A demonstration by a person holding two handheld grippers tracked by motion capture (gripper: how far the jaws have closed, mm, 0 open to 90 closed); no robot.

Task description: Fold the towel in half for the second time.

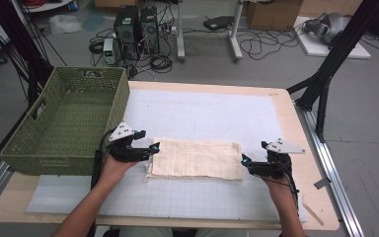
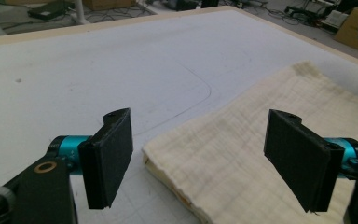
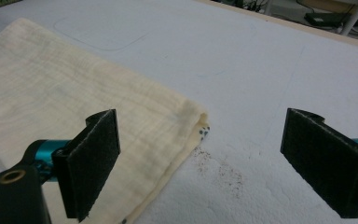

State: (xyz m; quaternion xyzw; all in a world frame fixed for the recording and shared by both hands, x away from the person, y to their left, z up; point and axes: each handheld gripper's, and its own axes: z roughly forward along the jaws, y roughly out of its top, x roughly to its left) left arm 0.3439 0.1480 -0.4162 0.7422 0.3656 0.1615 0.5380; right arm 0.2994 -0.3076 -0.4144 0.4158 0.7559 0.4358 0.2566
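High view shows our folded cloth (image 1: pixel 196 159) lying on the desk (image 1: pixel 296 118), long axis running left to right — the left tool (image 1: pixel 154 147) at one short end, the right tool (image 1: pixel 245 161) at the other, both gaping, holding nothing.

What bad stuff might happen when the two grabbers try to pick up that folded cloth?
The left gripper is open at a corner of the layered cloth; it might pinch just the top layer, so the fold falls open. The right gripper is open at the other end, half off the edge, and may grab too little. The green basket stands close to the left hand.
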